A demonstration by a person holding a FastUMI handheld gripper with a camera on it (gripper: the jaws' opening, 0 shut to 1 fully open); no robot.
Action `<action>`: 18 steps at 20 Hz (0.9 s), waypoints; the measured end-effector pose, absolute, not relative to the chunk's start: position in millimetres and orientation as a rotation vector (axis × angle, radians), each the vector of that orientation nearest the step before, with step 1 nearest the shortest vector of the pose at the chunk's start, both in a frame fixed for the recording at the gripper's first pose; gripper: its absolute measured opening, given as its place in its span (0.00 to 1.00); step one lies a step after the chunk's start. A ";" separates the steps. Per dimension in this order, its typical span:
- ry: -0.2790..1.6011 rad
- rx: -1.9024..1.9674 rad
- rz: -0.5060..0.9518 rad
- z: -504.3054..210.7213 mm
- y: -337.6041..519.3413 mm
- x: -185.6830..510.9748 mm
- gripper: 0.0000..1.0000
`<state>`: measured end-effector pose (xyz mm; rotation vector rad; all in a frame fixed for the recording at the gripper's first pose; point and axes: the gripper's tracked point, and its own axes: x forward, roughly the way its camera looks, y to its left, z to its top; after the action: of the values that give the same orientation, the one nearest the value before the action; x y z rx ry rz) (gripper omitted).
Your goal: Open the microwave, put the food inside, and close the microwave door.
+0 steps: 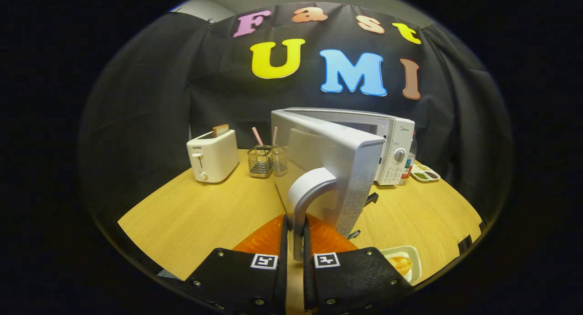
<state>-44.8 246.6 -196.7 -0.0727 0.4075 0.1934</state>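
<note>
The white microwave (391,142) stands at the back of the wooden table (191,215). Its door (337,160) is swung partly open toward me. My gripper (295,240) is shut on the door's curved grey handle (307,196), with both orange fingers (266,237) pressed against the lower end of the handle. The food (400,263), a golden bread-like piece, lies in a white tray (413,256) just right of my fingers on the near table edge.
A white toaster (212,156) with a slice of toast stands at the back left. Beside it is a wire holder (266,161) with straws. A small dish (425,173) of condiments and a bottle sit right of the microwave.
</note>
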 end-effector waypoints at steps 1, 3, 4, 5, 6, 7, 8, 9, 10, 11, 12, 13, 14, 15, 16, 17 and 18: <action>0.401 -0.073 0.199 -197.5 256.6 -48.8 0.15; 0.404 -0.072 0.226 -199.8 278.7 -57.0 0.15; 0.403 -0.074 0.243 -200.3 290.1 -60.6 0.15; 0.399 -0.091 0.252 -198.8 298.2 -64.6 0.15; 0.396 -0.105 0.260 -199.0 305.6 -66.7 0.15; 0.397 -0.103 0.274 -200.1 311.7 -70.4 0.15; 0.403 -0.093 0.294 -200.4 318.6 -74.3 0.15; 0.408 -0.080 0.325 -199.9 327.4 -79.8 0.15; 0.414 -0.068 0.362 -198.3 337.8 -86.6 0.15; 0.416 -0.063 0.408 -199.3 350.2 -94.8 0.19; 0.415 -0.069 0.447 -197.6 359.5 -103.3 0.25; 0.407 -0.071 0.482 -194.3 365.5 -112.1 0.34; 0.396 -0.062 0.529 -188.9 373.6 -120.0 0.38; 0.379 -0.054 0.562 -181.3 377.6 -126.7 0.52; 0.355 -0.043 0.597 -170.7 381.8 -133.3 0.55; 0.328 -0.036 0.618 -160.0 381.1 -135.9 0.68; 0.297 -0.028 0.630 -146.6 378.5 -137.7 0.77</action>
<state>-137.7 378.5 -146.6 -0.0281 0.2966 0.6297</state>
